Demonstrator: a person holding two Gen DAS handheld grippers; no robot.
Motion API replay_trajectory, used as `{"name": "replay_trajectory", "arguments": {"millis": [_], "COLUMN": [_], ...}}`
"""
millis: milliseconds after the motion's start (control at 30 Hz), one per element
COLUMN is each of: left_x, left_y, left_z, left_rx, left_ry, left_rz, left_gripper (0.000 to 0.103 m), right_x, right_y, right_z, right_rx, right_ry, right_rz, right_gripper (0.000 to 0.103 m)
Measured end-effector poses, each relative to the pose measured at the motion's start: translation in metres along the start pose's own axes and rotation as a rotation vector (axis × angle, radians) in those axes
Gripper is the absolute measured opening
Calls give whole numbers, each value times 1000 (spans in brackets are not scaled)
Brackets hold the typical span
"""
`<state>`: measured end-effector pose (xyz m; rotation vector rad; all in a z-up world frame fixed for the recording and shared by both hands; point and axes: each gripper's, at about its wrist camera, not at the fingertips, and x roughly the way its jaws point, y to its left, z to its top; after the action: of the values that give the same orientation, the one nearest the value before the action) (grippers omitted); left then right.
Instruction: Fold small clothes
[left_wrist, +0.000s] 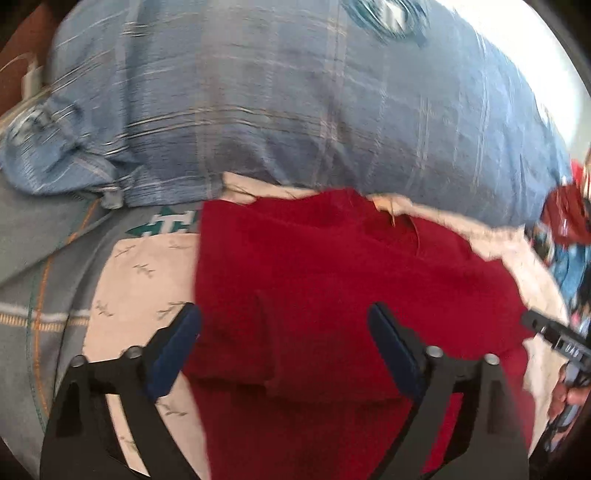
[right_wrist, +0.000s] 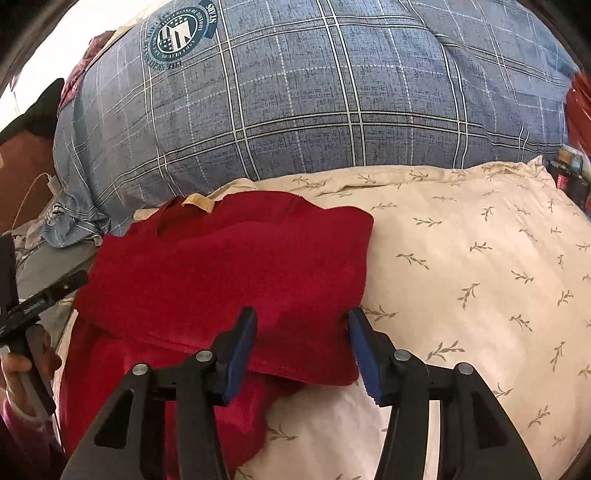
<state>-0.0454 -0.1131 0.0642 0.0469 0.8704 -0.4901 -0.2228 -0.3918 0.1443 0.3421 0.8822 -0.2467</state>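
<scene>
A small red garment (left_wrist: 332, 280) lies partly folded on a cream leaf-print pillow (left_wrist: 147, 280). It also shows in the right wrist view (right_wrist: 229, 273), with a tan neck label (right_wrist: 199, 202) at its far edge. My left gripper (left_wrist: 284, 314) is open, with its jaws wide apart over the red cloth's near left part. My right gripper (right_wrist: 301, 317) is open, with its jaws apart above the garment's near right edge, holding nothing. The left gripper also shows at the left edge of the right wrist view (right_wrist: 48, 291).
A big blue plaid pillow (right_wrist: 314, 96) rises behind the cream pillow (right_wrist: 461, 258). Grey bedding (left_wrist: 33, 266) lies on the left. A heap of red and blue clothes (left_wrist: 565, 221) sits at the right. A white charger cable (right_wrist: 44, 184) hangs at the far left.
</scene>
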Motion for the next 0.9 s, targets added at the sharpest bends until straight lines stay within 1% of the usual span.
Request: {"name": "replay_trajectory", "arguments": {"millis": [33, 67, 100, 133, 167, 233, 333, 433, 533, 600, 667, 700, 767, 800, 833, 867, 900], "left_x": [5, 10, 14, 15, 14, 9, -3, -6, 6, 21, 34, 36, 34, 32, 30, 27, 23], "left_y": [-5, -10, -14, -15, -15, -15, -15, -8, -2, 4, 10, 12, 12, 10, 9, 9, 10], "left_z": [1, 3, 4, 5, 7, 14, 31, 42, 37, 27, 18, 16, 16, 16, 17, 16, 15], "left_rx": [23, 45, 65, 70, 66, 62, 64, 36, 26, 10, -14, -23, -27, -18, -8, -3, -3], "left_ry": [21, 41, 54, 62, 67, 64, 17, -12, 12, 50, 72, 70, 60, 56, 54, 55, 54], "left_rz": [13, 29, 50, 48, 35, 5, -22, -21, 19, 44, 54, 49, 52, 64, 78, 90, 93], "left_gripper": [68, 50, 40, 26, 20, 14, 14, 14, 14, 14, 19, 19, 21, 23, 29, 37, 42], "right_x": [0, 0, 0, 0, 0, -2, -6, -8, 2, 16, 36, 47, 51, 47, 39, 29, 17], "right_y": [0, -1, -2, -3, -4, -4, -2, 6, 15, 17, 14, 10, 4, 3, 1, -1, -3], "right_z": [-1, 0, 0, 0, 0, 0, 5, 11, 17, 19, 20, 21, 24, 26, 27, 27, 25], "right_rx": [2, 8, 16, 21, 24, 27, 27, 11, -27, -53, -70, -76, -78, -66, -52, -38, -27], "right_ry": [-4, -6, -9, -11, -12, -19, -44, -68, -70, -53, -19, 5, 7, 16, 16, 5, -9], "right_rz": [3, 10, 18, 22, 26, 28, 42, 53, 34, 9, -41, -85, -75, -74, -81, -79, -66], "right_gripper": [53, 54, 54, 54, 54, 54, 54, 54, 54, 54, 51, 51, 51, 51, 56, 56, 55]}}
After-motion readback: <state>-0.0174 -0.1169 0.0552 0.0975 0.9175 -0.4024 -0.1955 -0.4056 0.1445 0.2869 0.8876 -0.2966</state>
